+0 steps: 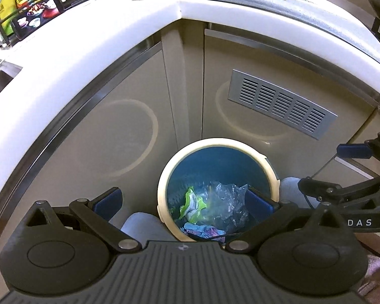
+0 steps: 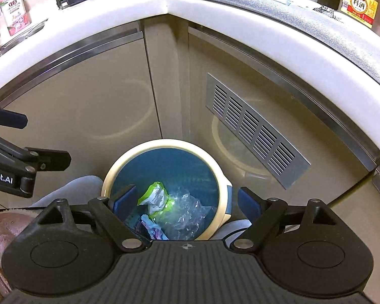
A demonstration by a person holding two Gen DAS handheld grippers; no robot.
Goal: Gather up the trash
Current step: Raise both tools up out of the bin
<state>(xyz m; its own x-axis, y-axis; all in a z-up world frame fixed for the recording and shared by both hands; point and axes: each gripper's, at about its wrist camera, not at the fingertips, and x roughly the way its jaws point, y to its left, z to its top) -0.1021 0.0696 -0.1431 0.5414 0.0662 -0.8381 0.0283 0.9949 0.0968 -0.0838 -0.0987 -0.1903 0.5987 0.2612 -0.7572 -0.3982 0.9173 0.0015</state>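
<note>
Both grippers hang over the floor bin, pointing steeply down. Left gripper [image 1: 183, 202] stands with jaws spread wide and nothing between the pads; right gripper [image 2: 187, 201] likewise wide apart and empty. Trash bin [image 1: 164, 177], blue inside with a cream rim, sits on the floor in the inner corner of the cabinets, below the white countertop [image 1: 88, 45] and just beside a metal vent grille [image 1: 281, 103]. Inside it: a green-and-white wrapper [image 1: 192, 204], crumpled clear plastic [image 1: 225, 200] touching the wrapper, and a pale blue-and-purple scrap [image 1: 202, 229] nearest the cameras. A person's knees in light fabric show on either side of the bin. Judged step: a drop into the bin looks complete, both claws freed of load, so the release part of the cycle is done. Whether more trash waits on the counter cannot be told; items up there are small and warped at the frame edge. Next move likely calls for lifting clear of the rim, swinging up toward the countertop, and picking out a loose piece without snagging the counter lip.
</note>
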